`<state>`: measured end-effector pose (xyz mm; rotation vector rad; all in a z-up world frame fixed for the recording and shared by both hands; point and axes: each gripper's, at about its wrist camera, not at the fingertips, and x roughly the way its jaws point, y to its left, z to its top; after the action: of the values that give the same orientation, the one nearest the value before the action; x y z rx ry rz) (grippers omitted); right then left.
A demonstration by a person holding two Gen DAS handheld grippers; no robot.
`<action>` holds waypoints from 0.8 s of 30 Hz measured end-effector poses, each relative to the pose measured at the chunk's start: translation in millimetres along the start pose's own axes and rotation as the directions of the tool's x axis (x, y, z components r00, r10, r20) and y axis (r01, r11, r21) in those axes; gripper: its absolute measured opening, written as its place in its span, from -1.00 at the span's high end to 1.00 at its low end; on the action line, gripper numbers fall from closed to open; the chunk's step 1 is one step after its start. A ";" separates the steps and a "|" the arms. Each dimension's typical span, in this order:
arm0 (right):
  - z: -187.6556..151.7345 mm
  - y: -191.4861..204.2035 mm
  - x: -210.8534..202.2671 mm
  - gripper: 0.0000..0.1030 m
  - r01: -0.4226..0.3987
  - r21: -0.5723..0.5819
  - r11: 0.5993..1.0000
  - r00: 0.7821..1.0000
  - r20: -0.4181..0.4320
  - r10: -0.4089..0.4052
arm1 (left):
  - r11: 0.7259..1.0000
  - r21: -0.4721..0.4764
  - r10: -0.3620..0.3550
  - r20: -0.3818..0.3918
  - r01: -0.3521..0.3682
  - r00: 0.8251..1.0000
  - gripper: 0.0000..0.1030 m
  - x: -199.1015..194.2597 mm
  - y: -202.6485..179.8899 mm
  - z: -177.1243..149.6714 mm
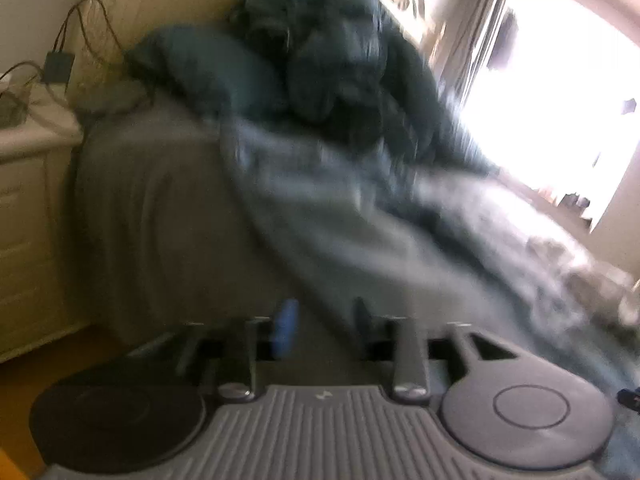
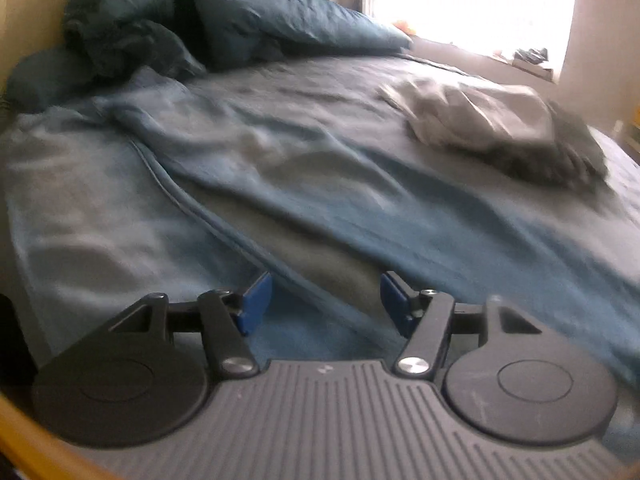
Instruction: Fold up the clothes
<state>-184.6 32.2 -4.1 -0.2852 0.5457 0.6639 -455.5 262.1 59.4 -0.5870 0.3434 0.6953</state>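
A large blue garment (image 2: 248, 168) lies spread and wrinkled across the bed, its long seamed edge running toward my right gripper (image 2: 326, 298). That gripper is open and empty, its blue fingertips (image 2: 256, 296) just over the near edge of the garment. In the blurred left wrist view the same blue garment (image 1: 340, 216) drapes over the bed's corner. My left gripper (image 1: 326, 328) is open and empty, just short of the cloth's near edge. A crumpled grey garment (image 2: 496, 124) lies at the right on the bed.
A dark teal duvet (image 2: 168, 20) and pillow (image 1: 208, 68) are piled at the headboard. A white nightstand (image 1: 28, 184) with cables stands left of the bed. A bright window (image 2: 472, 0) is beyond the bed. Wooden floor (image 1: 40, 364) shows at lower left.
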 end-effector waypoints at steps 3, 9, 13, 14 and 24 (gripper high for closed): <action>46.4 17.1 -3.0 -0.18 -0.070 -0.089 0.994 0.994 0.074 0.077 | 0.997 -0.055 -0.050 0.017 0.051 0.999 -0.11 15.1 30.2 42.6; 172.3 65.6 79.3 -0.21 -0.238 -0.316 0.918 0.954 0.103 0.282 | 0.989 -0.134 -0.067 -0.046 0.060 0.997 -0.39 108.2 94.4 115.8; 236.4 124.5 188.5 -0.25 -0.246 -0.443 0.862 0.947 0.083 0.312 | 0.944 -0.287 -0.184 -0.053 0.162 0.981 -0.28 159.4 129.3 129.0; 246.5 140.0 217.0 -0.26 -0.228 -0.472 0.851 0.950 0.082 0.300 | 0.918 -0.330 -0.244 -0.030 0.220 0.969 -0.15 165.3 134.8 130.9; 255.6 206.6 378.5 0.53 -0.436 -0.429 0.791 0.885 -0.045 0.463 | 0.890 -0.322 -0.353 -0.037 0.323 0.935 0.79 172.1 129.5 149.7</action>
<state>27.9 485.8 -22.9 -0.5558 0.4012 1.2641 -404.3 518.9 44.2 -0.9584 0.2108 0.3835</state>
